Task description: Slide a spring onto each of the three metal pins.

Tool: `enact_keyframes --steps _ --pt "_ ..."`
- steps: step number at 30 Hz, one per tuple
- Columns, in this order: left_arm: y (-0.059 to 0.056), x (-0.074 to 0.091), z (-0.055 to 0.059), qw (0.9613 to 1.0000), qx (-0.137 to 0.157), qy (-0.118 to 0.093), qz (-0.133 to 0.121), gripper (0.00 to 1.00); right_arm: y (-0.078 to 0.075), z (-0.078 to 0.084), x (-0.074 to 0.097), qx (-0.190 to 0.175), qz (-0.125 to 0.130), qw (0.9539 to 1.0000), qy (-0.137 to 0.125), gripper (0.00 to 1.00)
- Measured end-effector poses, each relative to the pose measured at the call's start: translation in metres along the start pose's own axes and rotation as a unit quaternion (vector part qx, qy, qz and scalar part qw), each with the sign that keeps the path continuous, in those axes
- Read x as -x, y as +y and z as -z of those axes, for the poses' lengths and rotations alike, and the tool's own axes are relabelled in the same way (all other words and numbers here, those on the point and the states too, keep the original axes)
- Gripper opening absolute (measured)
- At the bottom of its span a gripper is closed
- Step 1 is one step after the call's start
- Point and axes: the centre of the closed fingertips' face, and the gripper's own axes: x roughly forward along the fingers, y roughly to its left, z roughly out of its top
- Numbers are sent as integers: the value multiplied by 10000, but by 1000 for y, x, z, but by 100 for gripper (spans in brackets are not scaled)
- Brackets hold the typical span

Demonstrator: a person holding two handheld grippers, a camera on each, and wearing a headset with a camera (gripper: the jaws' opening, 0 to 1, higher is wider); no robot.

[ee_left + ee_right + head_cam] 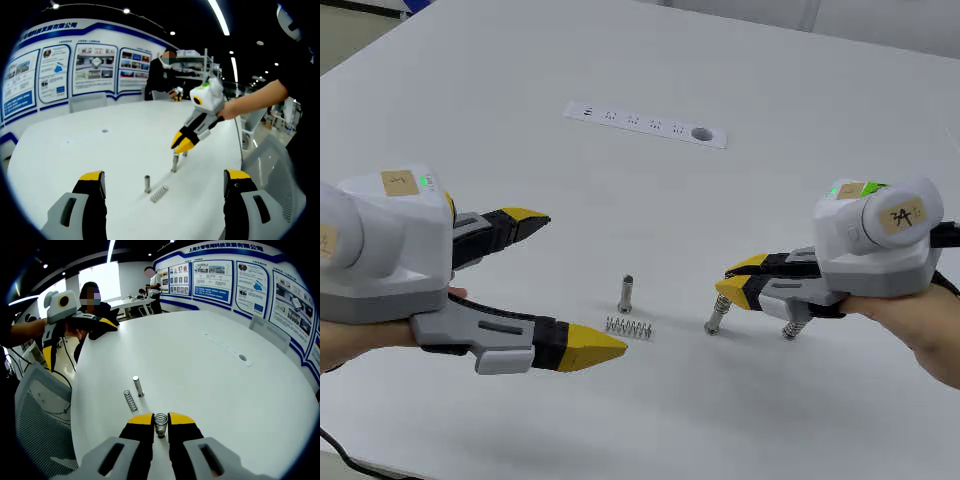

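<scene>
Head view: the right gripper [724,280] is nipped onto a fitted spring [717,317]; the left gripper [586,282] gapes wide and empty. A loose spring [628,327] lies on the bench [620,200] at 6 o'clock of the bare pin [626,292]. It is probably light, squashy and prone to rolling, so pinch it gently mid-coil.

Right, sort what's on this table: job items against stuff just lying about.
Job: bare pin, loose spring, held sprung pin in the right gripper jaws, other sprung pin, open left gripper.
Lying about: socket strip set in the table.

Spring [160,426] between right claw [161,417] tips
</scene>
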Motion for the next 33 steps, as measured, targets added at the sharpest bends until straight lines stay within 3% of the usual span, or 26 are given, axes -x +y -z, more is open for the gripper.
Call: enact_keyframes --steps 12,33 --pt "-5 -4 6 9999 77 60 55 100 -1 21 -13 124 35 9996 261 11" --pt "-8 -3 8 9999 68 115 109 100 2 28 -19 130 6 9993 354 11"
